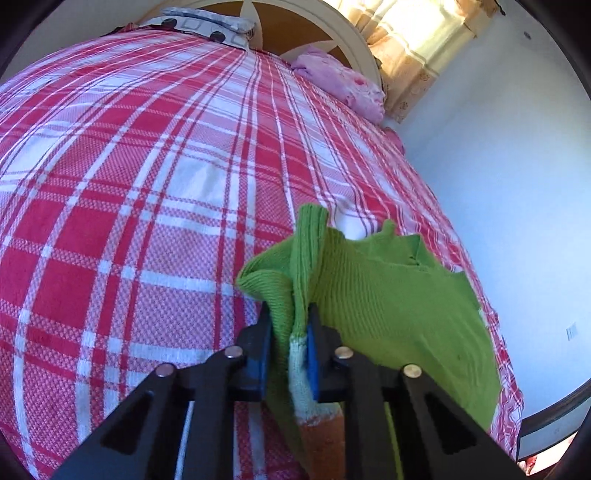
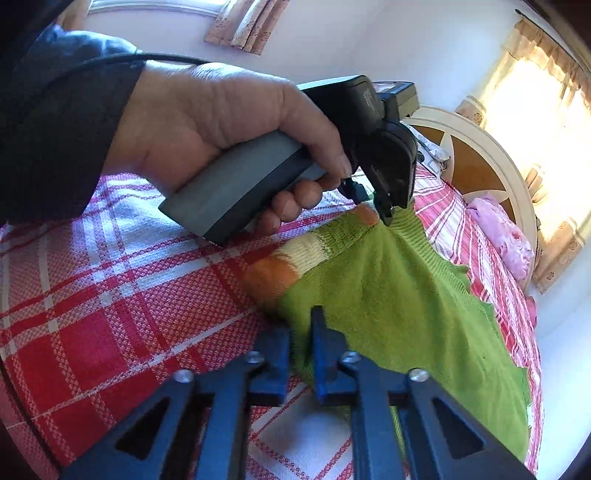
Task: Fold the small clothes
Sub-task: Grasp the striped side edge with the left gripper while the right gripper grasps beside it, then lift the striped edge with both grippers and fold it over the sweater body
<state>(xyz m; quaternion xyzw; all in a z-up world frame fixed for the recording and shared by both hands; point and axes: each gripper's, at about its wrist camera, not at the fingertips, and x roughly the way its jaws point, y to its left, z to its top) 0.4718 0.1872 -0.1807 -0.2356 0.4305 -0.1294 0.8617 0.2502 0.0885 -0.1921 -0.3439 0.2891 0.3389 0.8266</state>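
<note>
A small green knitted garment (image 1: 388, 295) with white and orange stripes lies on the bed's red and white plaid cover (image 1: 129, 184). My left gripper (image 1: 290, 321) is shut on a bunched green edge of it, and the fabric stands up in a fold above the blue pads. In the right wrist view the same garment (image 2: 399, 295) spreads to the right. My right gripper (image 2: 301, 328) is shut on its near edge. A hand (image 2: 207, 122) holds the left gripper (image 2: 388, 216), whose tip pinches the garment's far striped corner.
A patterned pillow (image 1: 207, 26) and a pink bundle of cloth (image 1: 340, 85) lie at the head of the bed by the round headboard (image 1: 314, 22). The bed's right edge runs along a white wall (image 1: 517, 184). Curtained windows (image 2: 532, 110) glow behind.
</note>
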